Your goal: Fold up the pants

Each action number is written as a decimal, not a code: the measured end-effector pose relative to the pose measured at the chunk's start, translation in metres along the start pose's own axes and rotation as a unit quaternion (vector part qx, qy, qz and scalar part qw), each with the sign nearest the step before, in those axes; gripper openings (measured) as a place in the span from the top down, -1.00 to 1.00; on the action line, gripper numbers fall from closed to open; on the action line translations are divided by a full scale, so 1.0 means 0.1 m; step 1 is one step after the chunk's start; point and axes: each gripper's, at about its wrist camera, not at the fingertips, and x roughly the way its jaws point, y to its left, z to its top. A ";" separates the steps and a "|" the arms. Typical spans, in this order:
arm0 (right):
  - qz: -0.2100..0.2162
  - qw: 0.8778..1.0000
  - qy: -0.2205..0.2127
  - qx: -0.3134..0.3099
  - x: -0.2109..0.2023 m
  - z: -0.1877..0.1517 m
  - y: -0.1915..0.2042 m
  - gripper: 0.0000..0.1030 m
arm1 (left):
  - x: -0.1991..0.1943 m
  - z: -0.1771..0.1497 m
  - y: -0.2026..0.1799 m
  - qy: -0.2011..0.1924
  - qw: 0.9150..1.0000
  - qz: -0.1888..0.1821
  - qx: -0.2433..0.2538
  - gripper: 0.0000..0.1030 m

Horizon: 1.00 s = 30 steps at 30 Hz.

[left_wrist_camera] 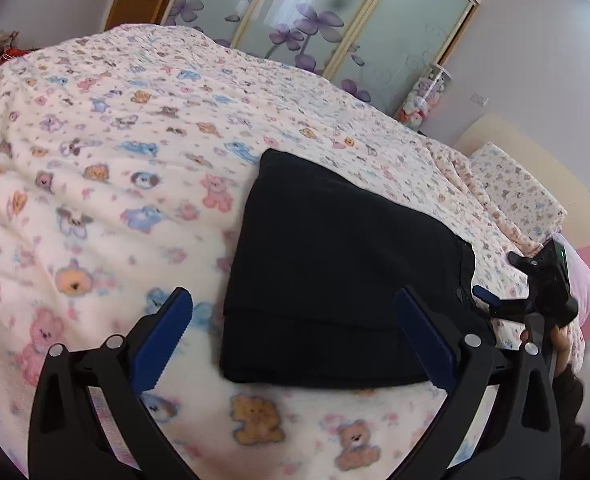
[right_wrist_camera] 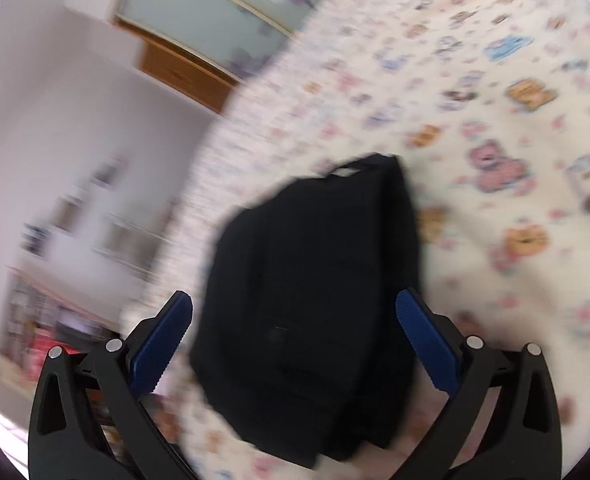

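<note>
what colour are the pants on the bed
Black pants, plain, with no pattern; clearest in the left wrist view.

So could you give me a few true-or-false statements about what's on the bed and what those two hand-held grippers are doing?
1. The black pants lie on the bed as a compact folded bundle. True.
2. The left hand-held gripper is clamped on the pants. False: its jaws stand wide open and hold nothing.
3. The blanket is printed with teddy bears and other cartoon animals. True.
4. The right hand-held gripper is shut. False: its blue fingers are spread apart, with the pants seen between them.
5. The pants are bright red. False: they are black.
</note>
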 end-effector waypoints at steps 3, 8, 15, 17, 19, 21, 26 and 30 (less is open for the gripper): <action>-0.040 0.999 0.019 0.014 0.00 0.02 -0.03 -0.97 | 0.09 -0.02 -0.05 0.010 1.000 0.012 0.025 -0.96; -0.047 0.996 0.075 0.022 0.23 -0.01 -0.13 -0.97 | 0.24 -0.14 -0.18 0.043 0.997 0.005 0.056 -0.96; -0.059 0.993 0.095 0.036 0.35 0.02 -0.23 -0.97 | 0.29 -0.15 -0.08 0.054 0.998 -0.006 0.031 -0.96; -0.035 0.994 0.104 0.027 0.36 0.00 -0.17 -0.97 | 0.30 -0.15 -0.02 0.055 0.998 -0.016 0.011 -0.96; -0.029 0.993 0.109 0.018 0.35 -0.01 -0.07 -0.97 | 0.29 -0.14 0.01 0.053 0.998 -0.020 -0.001 -0.96; -0.017 0.994 0.109 0.007 0.35 0.00 0.06 -0.97 | 0.29 -0.15 0.03 0.053 0.998 -0.022 -0.007 -0.96; -0.001 0.995 0.099 -0.015 0.27 0.01 0.17 -0.97 | 0.29 -0.16 0.03 0.054 0.998 -0.020 -0.007 -0.96; -0.039 0.992 0.117 0.019 0.33 -0.02 -0.12 -0.97 | 0.29 -0.17 0.01 0.055 0.998 -0.019 -0.004 -0.96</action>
